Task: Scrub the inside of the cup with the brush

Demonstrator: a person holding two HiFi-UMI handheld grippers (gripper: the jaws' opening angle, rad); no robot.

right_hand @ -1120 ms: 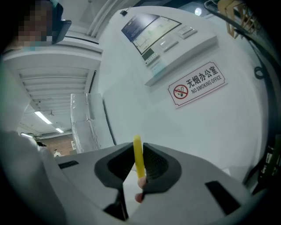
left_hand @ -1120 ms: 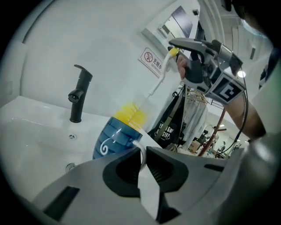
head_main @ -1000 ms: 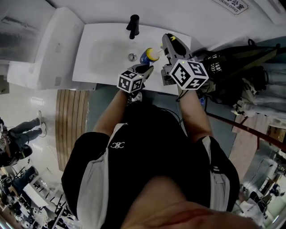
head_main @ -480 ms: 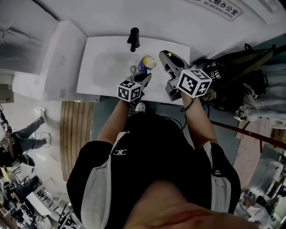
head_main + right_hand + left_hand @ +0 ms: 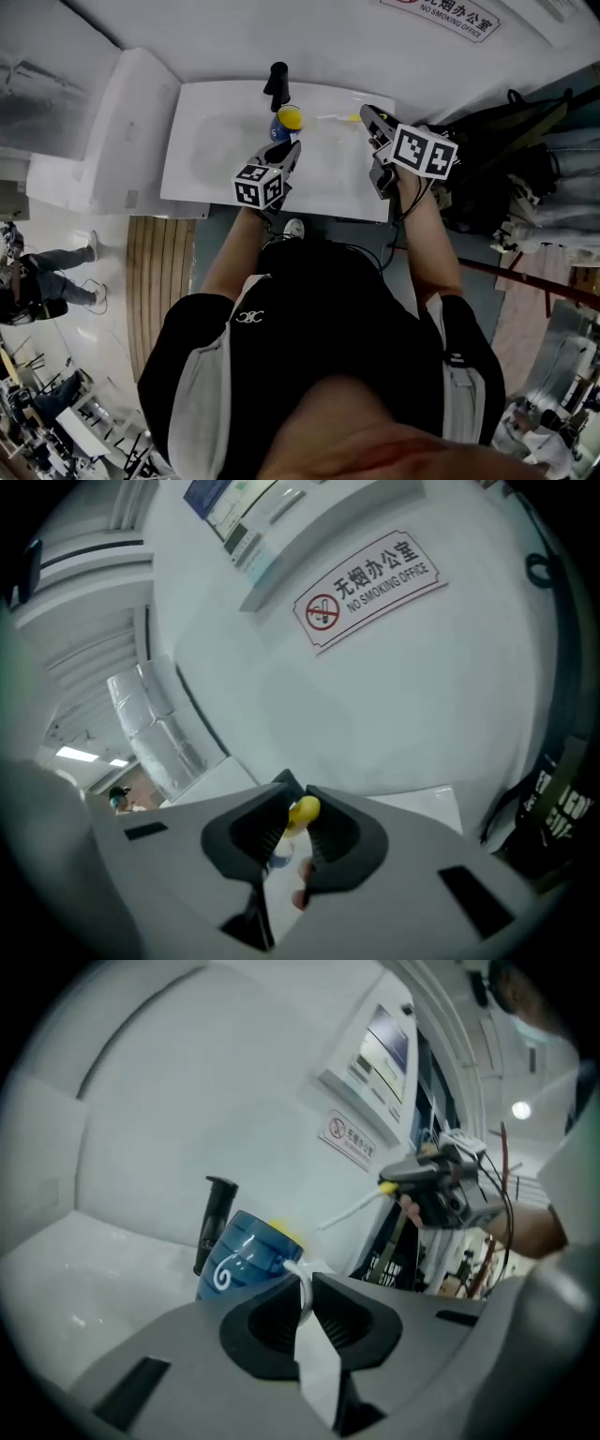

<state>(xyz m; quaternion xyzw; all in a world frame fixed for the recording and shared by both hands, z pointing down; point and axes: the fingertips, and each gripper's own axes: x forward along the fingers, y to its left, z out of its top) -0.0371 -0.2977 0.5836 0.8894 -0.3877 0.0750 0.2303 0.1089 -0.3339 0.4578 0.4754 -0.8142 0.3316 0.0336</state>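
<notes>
Presently left gripper (image 5: 291, 148) jaws clamp one cup (image 5: 246, 1260); right gripper (image 5: 367, 114) jaws clamp one brush (image 5: 303, 810).

Left half of basin (image 5: 211, 141) is bare: widest free room, open from front edge. White unit (image 5: 112, 112) butts basin's left side. Faucet (image 5: 277, 82) stands at back rim just behind cup (image 5: 284, 124), blocking approach from wall side. Btw cup and brush (image 5: 337, 118) a clear gap over the basin. Wall (image 5: 328, 37) close behind. Dark bags (image 5: 487, 141) crowd right side, prob. touching the basin's edge.
</notes>
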